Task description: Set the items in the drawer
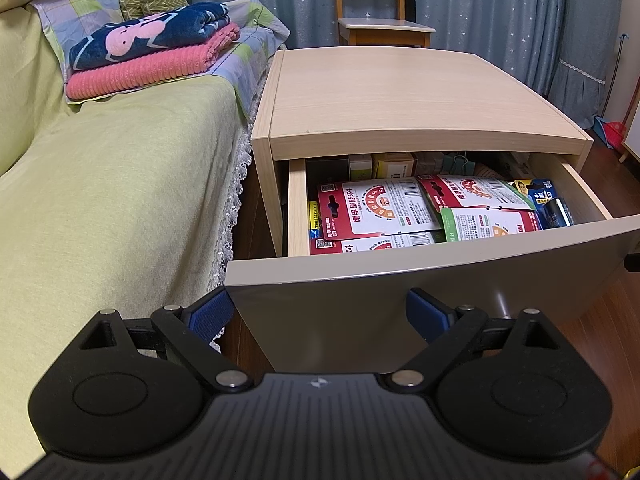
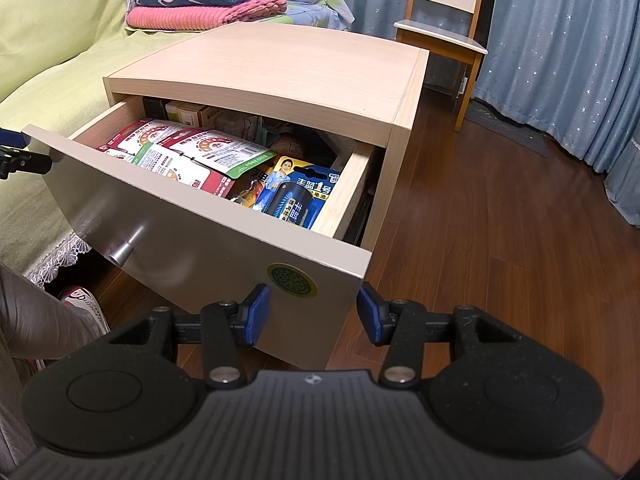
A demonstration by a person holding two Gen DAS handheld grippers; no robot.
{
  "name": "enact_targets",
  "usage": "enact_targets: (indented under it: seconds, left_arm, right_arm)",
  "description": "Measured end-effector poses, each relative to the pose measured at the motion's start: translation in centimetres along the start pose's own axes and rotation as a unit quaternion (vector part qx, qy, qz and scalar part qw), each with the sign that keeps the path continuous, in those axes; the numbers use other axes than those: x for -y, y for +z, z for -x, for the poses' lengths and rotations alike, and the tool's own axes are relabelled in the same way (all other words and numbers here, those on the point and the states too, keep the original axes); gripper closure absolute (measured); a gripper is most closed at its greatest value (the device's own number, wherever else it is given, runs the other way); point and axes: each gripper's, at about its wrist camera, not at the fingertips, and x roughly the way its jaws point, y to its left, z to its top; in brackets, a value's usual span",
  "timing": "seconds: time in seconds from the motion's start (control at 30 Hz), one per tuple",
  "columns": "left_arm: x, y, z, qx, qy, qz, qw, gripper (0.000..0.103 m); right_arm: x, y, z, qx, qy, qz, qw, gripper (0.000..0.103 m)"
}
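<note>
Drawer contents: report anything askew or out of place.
The drawer stands open. The red card packs lie overlapped at tilted angles, and the blue battery pack leans against the right wall. Nothing spilled or damaged.

A bed [image 1: 100, 184] with a yellow-green cover fills the 9 o'clock side, its lace trim [image 1: 230, 216] hanging at the edge. At 11 o'clock a navy patterned blanket [image 1: 148, 38] lies folded on a pink ribbed blanket [image 1: 140, 74]. A wooden chair [image 1: 380, 20] stands at 12 o'clock before blue star-print curtains [image 1: 500, 12]. Dark wood floor [image 2: 500, 240] spreads at 3 o'clock.
</note>
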Motion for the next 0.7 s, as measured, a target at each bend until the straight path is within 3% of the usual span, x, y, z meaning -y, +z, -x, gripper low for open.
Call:
enact_targets:
  seconds: [0.7]
  left_arm:
    - [0.16,-0.10,-0.13,0.002,0.004,0.002,1.0000,0.009]
  right_arm:
    - [0.21,0.31,-0.44,0.003,-0.003,-0.003,1.000,0.059]
